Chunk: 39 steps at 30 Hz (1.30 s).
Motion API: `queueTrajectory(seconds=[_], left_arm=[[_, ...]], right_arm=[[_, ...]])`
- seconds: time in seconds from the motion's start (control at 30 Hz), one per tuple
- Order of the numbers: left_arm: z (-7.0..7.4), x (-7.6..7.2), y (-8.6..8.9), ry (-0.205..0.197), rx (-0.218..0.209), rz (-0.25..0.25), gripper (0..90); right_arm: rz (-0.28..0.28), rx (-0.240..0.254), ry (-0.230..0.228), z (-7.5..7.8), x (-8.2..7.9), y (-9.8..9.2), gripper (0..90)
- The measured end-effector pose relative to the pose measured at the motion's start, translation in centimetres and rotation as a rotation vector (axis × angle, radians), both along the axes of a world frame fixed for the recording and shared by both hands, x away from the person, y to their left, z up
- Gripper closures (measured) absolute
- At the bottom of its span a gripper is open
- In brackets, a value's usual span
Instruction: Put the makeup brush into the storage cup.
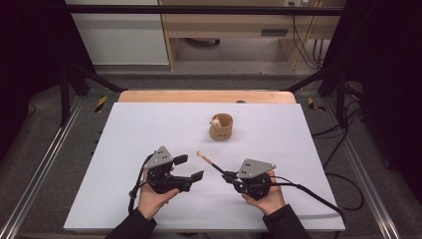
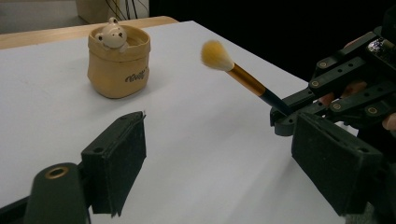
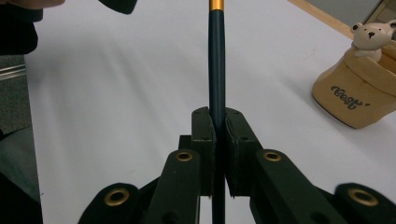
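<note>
A makeup brush [image 1: 209, 161] with a dark blue handle, gold band and pale bristles [image 2: 215, 55] is held above the white table. My right gripper [image 1: 229, 176] is shut on its handle [image 3: 217, 79], bristles pointing toward the far left. A tan holder [image 1: 221, 126] with a small bear figure [image 2: 111, 33] on its rim stands beyond the brush, near the table's middle back. My left gripper [image 1: 189, 167] hovers at the front left, jaws wide open with nothing between its pads [image 2: 119, 158], just left of the brush.
The white table top [image 1: 149, 124] spreads around both hands, with a wooden edge [image 1: 206, 96] at the back. Black cables trail from the grippers off the right side. Dark frame rails stand left and right of the table.
</note>
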<state>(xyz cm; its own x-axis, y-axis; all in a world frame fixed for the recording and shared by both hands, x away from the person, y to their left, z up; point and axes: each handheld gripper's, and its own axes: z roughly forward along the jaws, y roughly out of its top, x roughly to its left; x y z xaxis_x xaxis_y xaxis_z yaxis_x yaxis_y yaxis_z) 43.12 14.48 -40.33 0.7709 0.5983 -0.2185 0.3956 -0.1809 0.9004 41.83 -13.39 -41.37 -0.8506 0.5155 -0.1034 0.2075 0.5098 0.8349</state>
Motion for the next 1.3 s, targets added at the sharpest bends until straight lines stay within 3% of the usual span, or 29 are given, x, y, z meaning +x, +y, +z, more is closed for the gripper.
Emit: queueTrajectory(seconds=[0.47,0.8,1.3], left_arm=[[-0.2,0.4,-2.0,0.002,-0.065,-0.022,26.3],[-0.5,0.7,-2.7,0.009,-0.082,-0.025,33.2],[-0.7,0.9,-2.9,0.039,-0.147,-0.027,55.4]], right_arm=[[0.005,0.021,-0.003,-0.1,-0.1,0.2,84.0],[0.014,0.033,-0.002,-0.2,-0.1,0.3,84.0],[0.024,0.048,0.0,-0.4,0.0,0.6,83.9]])
